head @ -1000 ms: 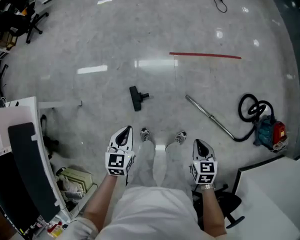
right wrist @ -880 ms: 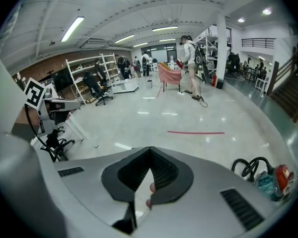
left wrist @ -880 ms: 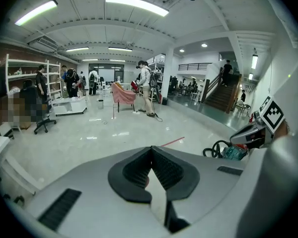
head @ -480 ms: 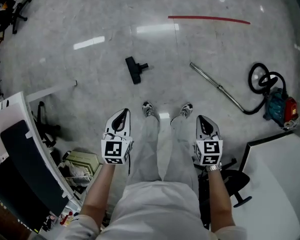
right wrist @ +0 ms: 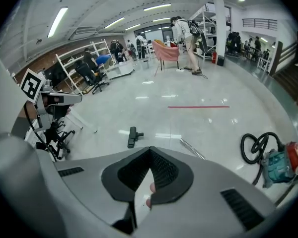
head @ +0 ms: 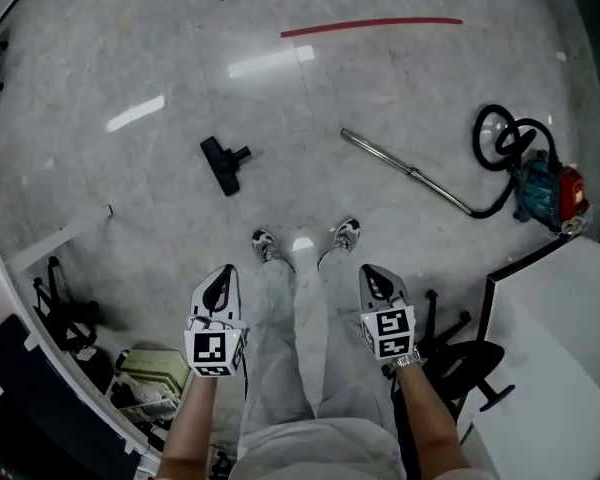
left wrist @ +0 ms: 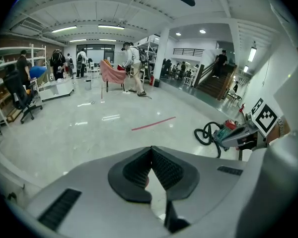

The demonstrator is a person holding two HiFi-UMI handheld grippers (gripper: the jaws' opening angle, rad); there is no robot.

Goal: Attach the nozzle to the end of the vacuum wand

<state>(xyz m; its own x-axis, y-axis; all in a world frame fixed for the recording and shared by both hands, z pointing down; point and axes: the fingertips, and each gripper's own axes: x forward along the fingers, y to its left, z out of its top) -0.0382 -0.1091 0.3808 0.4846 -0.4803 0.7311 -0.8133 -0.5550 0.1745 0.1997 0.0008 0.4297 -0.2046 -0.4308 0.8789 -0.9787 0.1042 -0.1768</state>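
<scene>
The black floor nozzle (head: 224, 163) lies on the pale floor ahead of the person's feet, to the left. The metal wand (head: 405, 171) lies to the right, joined by a black hose (head: 500, 138) to a teal and red vacuum cleaner (head: 542, 190). My left gripper (head: 220, 280) and right gripper (head: 377, 276) hang beside the legs, well short of both parts. Both are shut and hold nothing. In the right gripper view the nozzle (right wrist: 133, 136) and wand (right wrist: 191, 148) show beyond the shut right gripper (right wrist: 150, 150). The left gripper (left wrist: 151, 150) faces the vacuum cleaner (left wrist: 223, 133).
A red tape line (head: 370, 26) marks the floor beyond the wand. A black office chair (head: 460, 363) and a white desk (head: 560, 368) stand close at the right. Boards and clutter (head: 140, 373) crowd the near left. Several people (left wrist: 131, 66) stand far off.
Both grippers have sunk lower beside the legs, still shut. The head view has shifted, so the nozzle and wand sit further left in the picture; neither has moved on the floor.
</scene>
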